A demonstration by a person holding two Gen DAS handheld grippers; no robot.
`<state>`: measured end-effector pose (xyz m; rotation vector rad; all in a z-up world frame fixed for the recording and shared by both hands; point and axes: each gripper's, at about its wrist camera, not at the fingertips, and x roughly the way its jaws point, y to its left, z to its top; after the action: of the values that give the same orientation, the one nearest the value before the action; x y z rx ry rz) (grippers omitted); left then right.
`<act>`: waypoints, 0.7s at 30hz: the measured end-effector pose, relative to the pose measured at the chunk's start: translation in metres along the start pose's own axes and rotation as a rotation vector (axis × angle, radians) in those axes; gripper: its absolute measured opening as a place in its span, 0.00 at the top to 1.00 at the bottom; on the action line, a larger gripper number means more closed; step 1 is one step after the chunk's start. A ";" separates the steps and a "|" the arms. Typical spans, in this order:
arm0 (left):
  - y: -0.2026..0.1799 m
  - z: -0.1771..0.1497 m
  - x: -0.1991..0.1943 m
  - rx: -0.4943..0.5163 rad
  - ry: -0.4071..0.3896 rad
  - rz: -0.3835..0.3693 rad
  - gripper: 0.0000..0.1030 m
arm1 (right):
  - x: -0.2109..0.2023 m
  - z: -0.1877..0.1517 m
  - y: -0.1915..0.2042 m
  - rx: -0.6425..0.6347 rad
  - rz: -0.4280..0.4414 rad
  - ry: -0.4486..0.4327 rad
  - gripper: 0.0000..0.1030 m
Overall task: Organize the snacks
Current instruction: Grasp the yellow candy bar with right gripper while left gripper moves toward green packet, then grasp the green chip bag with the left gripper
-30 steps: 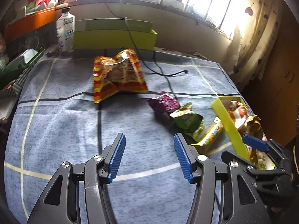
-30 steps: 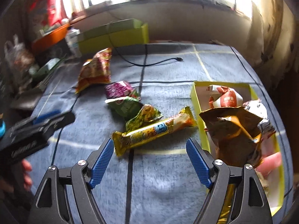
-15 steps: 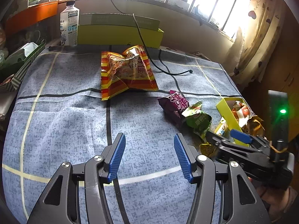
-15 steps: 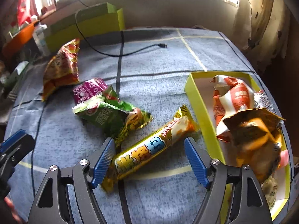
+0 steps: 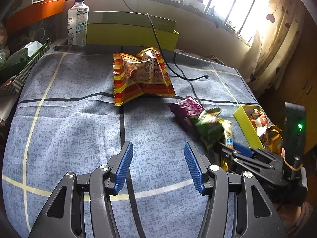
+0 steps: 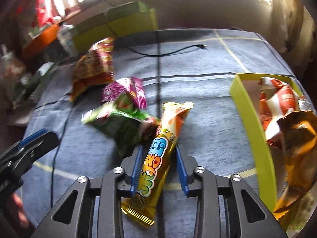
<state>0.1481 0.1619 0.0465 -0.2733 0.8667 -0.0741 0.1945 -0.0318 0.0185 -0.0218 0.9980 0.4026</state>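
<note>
My right gripper [image 6: 158, 154] is shut on a long yellow snack bar [image 6: 158, 158], which runs lengthwise between its blue pads. A green packet [image 6: 120, 125], a purple packet [image 6: 124, 91] and a large red-and-yellow bag [image 6: 93, 69] lie on the blue cloth to the left. The yellow-green box [image 6: 249, 123] at right holds an orange-white packet [image 6: 277, 103] and a brown-gold bag [image 6: 297, 138]. My left gripper [image 5: 157, 166] is open and empty over bare cloth; the red-and-yellow bag [image 5: 138, 75] lies ahead of it.
A black cable [image 5: 178, 73] crosses the far cloth. A water bottle [image 5: 77, 21] and a long yellow-green box [image 5: 130, 29] stand at the back. A striped tray [image 5: 19, 69] sits off the left edge. A curtain [image 5: 273, 45] hangs at right.
My right gripper has moved forward and closed on the yellow snack bar, which now points away from me. The left gripper has drifted a little and stays open.
</note>
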 end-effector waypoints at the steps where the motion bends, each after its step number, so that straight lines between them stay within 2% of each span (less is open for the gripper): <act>1: 0.000 0.000 0.000 -0.002 0.000 0.000 0.47 | -0.001 -0.002 0.004 -0.020 0.013 0.001 0.75; 5: 0.001 0.000 -0.002 -0.001 0.000 -0.001 0.47 | -0.007 -0.013 0.020 -0.110 0.072 0.017 0.77; 12: 0.004 0.000 -0.006 -0.026 -0.002 -0.020 0.47 | -0.018 -0.029 0.025 -0.134 0.166 0.049 0.79; 16: 0.004 0.001 -0.002 -0.032 0.012 -0.026 0.47 | -0.024 -0.038 0.029 -0.167 0.179 0.052 0.79; 21: -0.002 0.003 0.008 -0.029 0.033 -0.036 0.47 | -0.028 -0.039 0.022 -0.166 0.129 0.043 0.80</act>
<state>0.1558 0.1589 0.0426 -0.3151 0.8959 -0.1000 0.1417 -0.0279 0.0234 -0.1165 1.0089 0.6051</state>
